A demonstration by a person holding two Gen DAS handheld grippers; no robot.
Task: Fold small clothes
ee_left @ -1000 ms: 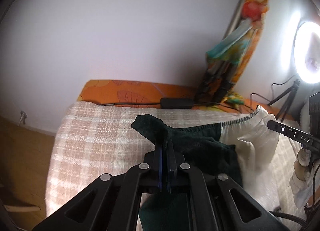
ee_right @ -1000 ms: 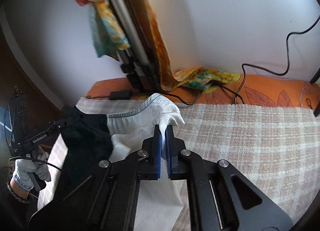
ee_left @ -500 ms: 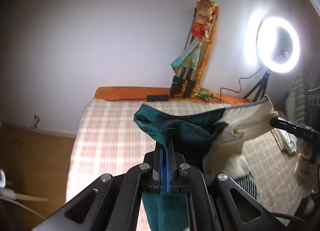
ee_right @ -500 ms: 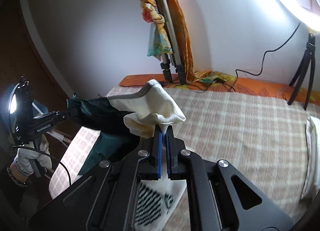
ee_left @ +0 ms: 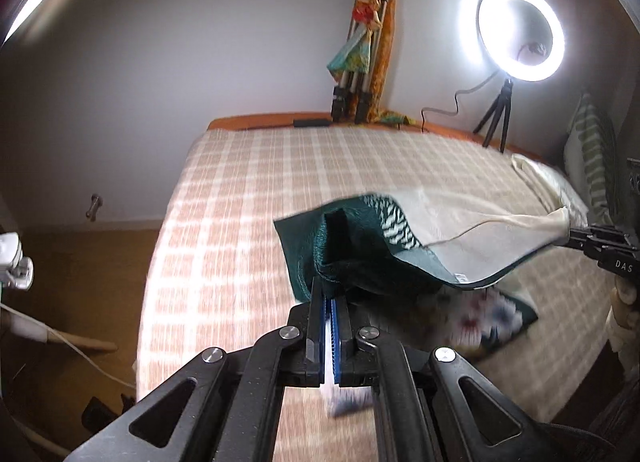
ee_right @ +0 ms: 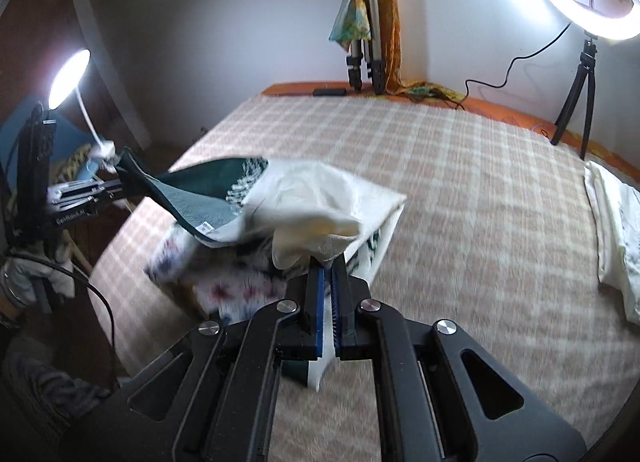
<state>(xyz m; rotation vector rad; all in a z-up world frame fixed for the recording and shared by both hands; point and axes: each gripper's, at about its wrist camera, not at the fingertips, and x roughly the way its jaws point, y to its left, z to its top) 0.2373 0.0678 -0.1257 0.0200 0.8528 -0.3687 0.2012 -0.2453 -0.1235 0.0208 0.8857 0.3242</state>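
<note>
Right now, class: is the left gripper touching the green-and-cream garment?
Touching. The left wrist view shows the left gripper shut on the dark green edge of the garment, with the cloth pinched between its blue pads.

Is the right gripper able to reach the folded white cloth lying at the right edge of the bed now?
Probably not yet. The right gripper is shut on the green and white garment, which the left gripper also holds. The path over the checked blanket to the folded white cloth looks free otherwise.
</note>
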